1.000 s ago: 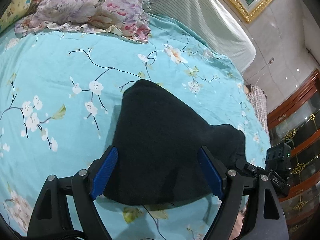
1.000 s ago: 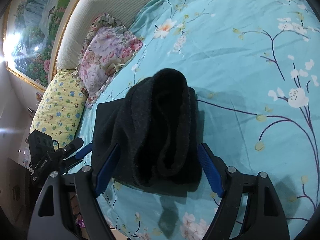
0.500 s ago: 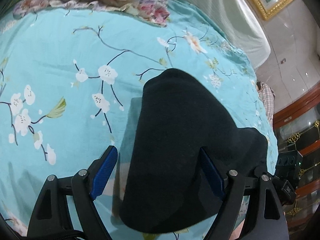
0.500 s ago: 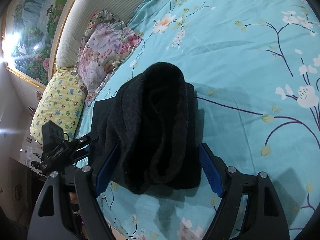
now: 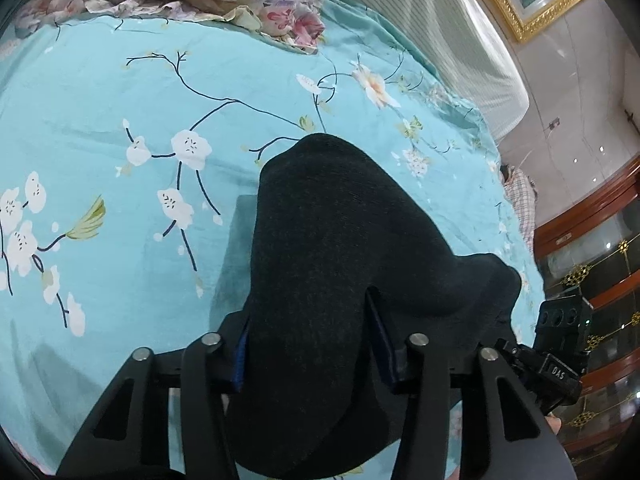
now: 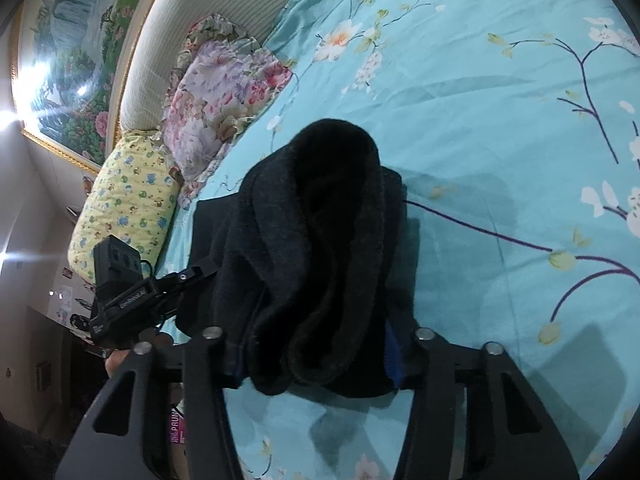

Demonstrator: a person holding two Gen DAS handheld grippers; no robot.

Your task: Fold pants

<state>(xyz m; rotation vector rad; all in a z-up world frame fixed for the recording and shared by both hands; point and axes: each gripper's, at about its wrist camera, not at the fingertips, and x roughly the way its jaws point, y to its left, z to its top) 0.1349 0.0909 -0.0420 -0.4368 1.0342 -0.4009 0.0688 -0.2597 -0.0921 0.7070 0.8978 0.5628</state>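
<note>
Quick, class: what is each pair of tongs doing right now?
Left tongs: closed on the black pants.
Right tongs: closed on the same pants.

Even, soft indoor light; both fisheye views bend strongly toward black vignetted corners. In the right wrist view a bright flare with streaks washes over the framed painting (image 6: 60,76) at far left. Soft shadows fall on the bedsheet (image 6: 500,128) beside the black pants (image 6: 320,240), whose folds lose detail in darkness. The glossy wall (image 5: 576,92) shows small specular highlights
</note>
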